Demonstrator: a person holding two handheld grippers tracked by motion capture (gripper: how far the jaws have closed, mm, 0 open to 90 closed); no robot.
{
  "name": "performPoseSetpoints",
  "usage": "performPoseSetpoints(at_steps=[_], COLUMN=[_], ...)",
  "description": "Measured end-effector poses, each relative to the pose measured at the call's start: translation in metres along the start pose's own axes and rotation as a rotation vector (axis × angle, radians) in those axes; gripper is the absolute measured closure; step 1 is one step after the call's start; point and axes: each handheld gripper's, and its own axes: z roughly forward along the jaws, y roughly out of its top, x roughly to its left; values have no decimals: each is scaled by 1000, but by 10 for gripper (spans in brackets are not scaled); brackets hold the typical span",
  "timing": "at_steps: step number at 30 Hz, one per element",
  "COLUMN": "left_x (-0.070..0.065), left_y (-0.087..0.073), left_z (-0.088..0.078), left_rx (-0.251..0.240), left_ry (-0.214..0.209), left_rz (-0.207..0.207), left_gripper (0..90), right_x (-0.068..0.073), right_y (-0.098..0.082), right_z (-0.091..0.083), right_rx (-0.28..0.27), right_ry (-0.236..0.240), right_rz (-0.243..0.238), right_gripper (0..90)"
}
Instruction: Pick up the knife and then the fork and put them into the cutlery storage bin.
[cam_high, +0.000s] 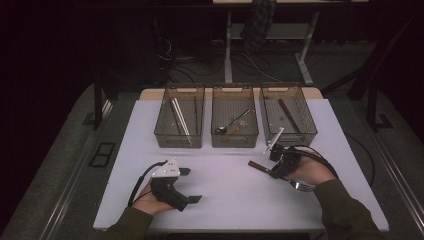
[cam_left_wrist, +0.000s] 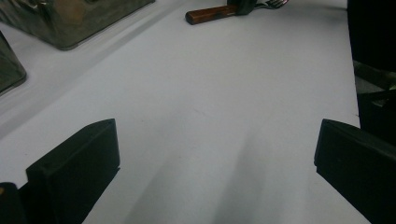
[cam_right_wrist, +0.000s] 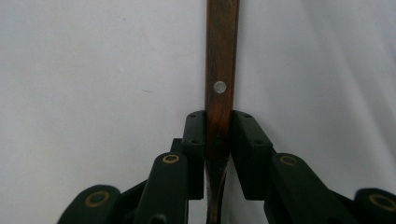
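Note:
A fork with a brown wooden handle (cam_high: 256, 165) and steel tines is clamped in my right gripper (cam_high: 275, 170), at the right of the white table (cam_high: 225, 200). In the right gripper view the two black pads (cam_right_wrist: 194, 140) press on either side of the handle (cam_right_wrist: 222, 60), which runs straight ahead from my right gripper (cam_right_wrist: 218, 135). My left gripper (cam_high: 190, 185) rests at the front left, jaws wide apart with bare table between them. In the left gripper view my left gripper (cam_left_wrist: 215, 158) looks across the table towards the fork's handle (cam_left_wrist: 210, 14) far ahead.
Three smoky translucent bins stand in a row at the back of the table. The left bin (cam_high: 165, 135) holds pale chopsticks, the middle bin (cam_high: 235, 140) a spoon, and the right bin (cam_high: 307, 127) a brown-handled utensil. A white tag (cam_high: 274, 140) sticks up near the right gripper.

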Motion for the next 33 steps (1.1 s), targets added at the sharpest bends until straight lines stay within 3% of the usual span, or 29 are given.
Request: performPoseSetpoints(at_steps=[6, 10, 15, 20, 27, 33], left_x=[0, -1, 0, 0, 0, 0], left_y=[0, 0, 0, 0, 0, 0], left_z=[0, 0, 0, 0, 0, 0], left_rx=[2, 1, 0, 0, 0, 1], left_ry=[-2, -2, -2, 0, 0, 0], left_rz=[1, 4, 4, 4, 5, 5], left_gripper=[0, 0, 0, 0, 0, 0], right_x=[0, -3, -8, -12, -15, -20], right_y=[17, 18, 6, -9, -30, -50], right_z=[2, 2, -7, -22, -31, -38], right_rx=[123, 128, 27, -113, -251, -398], right_ry=[-7, 12, 33, 48, 19, -2], right_rz=[-6, 13, 69, 102, 149, 224], right_gripper=[764, 770, 770, 771, 771, 771])
